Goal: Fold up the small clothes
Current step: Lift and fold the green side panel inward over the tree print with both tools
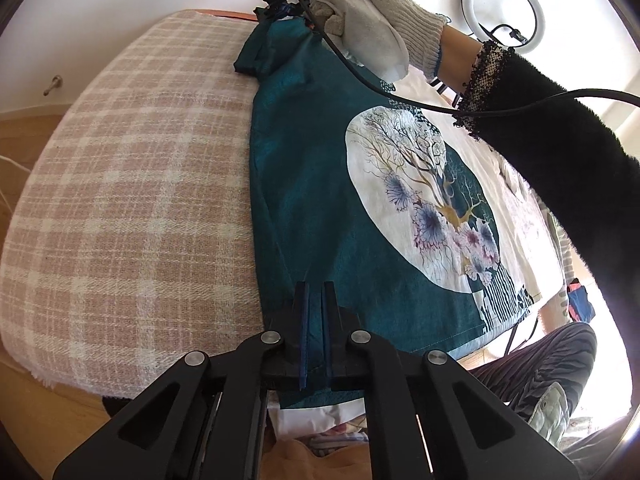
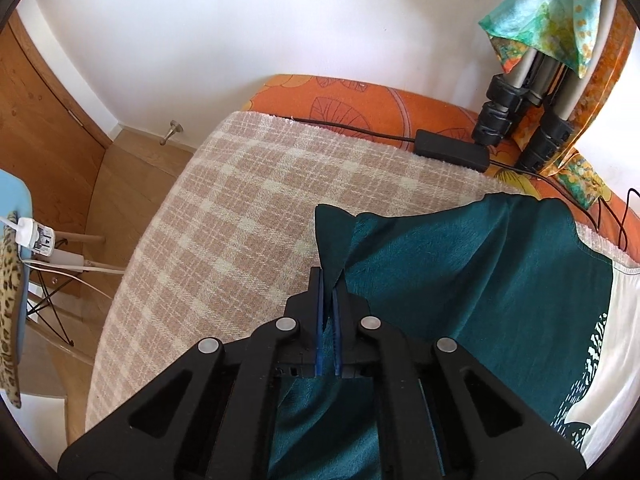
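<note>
— While gripping the teal short-sleeved shirt with the round white tree-and-flower print (image 1: 312,184), move both ends as one. Left gripper (image 1: 316,286) clenched on the hem?

— Yes: pinched tight on the hem corner at the near end, with teal cloth running up between the blue pads. Right gripper (image 2: 329,276) likewise clamped, biting a raised peak of fabric beside the sleeve at the far end, held by the white-gloved right hand (image 1: 372,12).

— And the shirt's place?

— Laid lengthwise and print-up on the pink-and-cream plaid blanket (image 1: 140,180), short of the orange leaf-print cover (image 2: 360,100) behind it. Same long side edge taken at both ends.

— Probably a lengthwise side fold, then. Lift only just clear of the blanket, hold that edge taut and straight between the two grips, and carry it across toward the print at one pace. Set down parallel to the opposite edge before letting go.

— Anything to watch?

— Tuck in the bunched sleeve rather than trapping it crumpled. Mind the thin black cable (image 1: 400,96) draped over the shirt's upper part: likely to drag or catch in the fold, so lift clear first.
</note>
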Motion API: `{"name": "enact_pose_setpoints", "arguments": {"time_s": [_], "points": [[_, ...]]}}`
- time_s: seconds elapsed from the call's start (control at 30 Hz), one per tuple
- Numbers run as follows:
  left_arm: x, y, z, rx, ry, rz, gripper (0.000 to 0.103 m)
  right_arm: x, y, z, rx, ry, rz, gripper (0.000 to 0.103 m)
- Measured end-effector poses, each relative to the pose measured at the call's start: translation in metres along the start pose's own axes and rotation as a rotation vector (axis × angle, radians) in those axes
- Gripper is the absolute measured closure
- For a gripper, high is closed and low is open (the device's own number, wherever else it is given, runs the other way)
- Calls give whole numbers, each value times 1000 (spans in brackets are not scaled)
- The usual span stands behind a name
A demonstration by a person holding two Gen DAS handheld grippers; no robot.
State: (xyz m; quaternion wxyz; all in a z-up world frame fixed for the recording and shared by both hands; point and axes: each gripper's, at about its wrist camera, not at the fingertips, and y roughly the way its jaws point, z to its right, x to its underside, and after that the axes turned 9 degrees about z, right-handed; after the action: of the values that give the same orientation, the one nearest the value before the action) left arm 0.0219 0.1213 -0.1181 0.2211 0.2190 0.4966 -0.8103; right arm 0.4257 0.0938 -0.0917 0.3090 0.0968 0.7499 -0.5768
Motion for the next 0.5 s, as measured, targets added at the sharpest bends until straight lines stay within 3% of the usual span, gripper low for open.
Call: {"name": "enact_pose_setpoints", "arguments": {"time_s": [0.1, 0.23, 0.3, 0.37, 0.5], "points": [[0, -3, 10, -17, 48, 25, 99, -3, -14, 7, 11, 11, 20, 99], [3, -9, 6, -136, 66, 64, 99, -4, -23, 17, 1, 28, 33, 99], [4, -7, -1, -175, 63, 52, 92, -5, -24, 18, 5, 25, 37, 99], [6, -4, -3, -246, 87, 56, 76, -5, -23, 19, 2, 31, 40, 99], [11, 7, -7, -282, 121, 12, 76, -4, -26, 18, -6, 30, 46, 99]]}}
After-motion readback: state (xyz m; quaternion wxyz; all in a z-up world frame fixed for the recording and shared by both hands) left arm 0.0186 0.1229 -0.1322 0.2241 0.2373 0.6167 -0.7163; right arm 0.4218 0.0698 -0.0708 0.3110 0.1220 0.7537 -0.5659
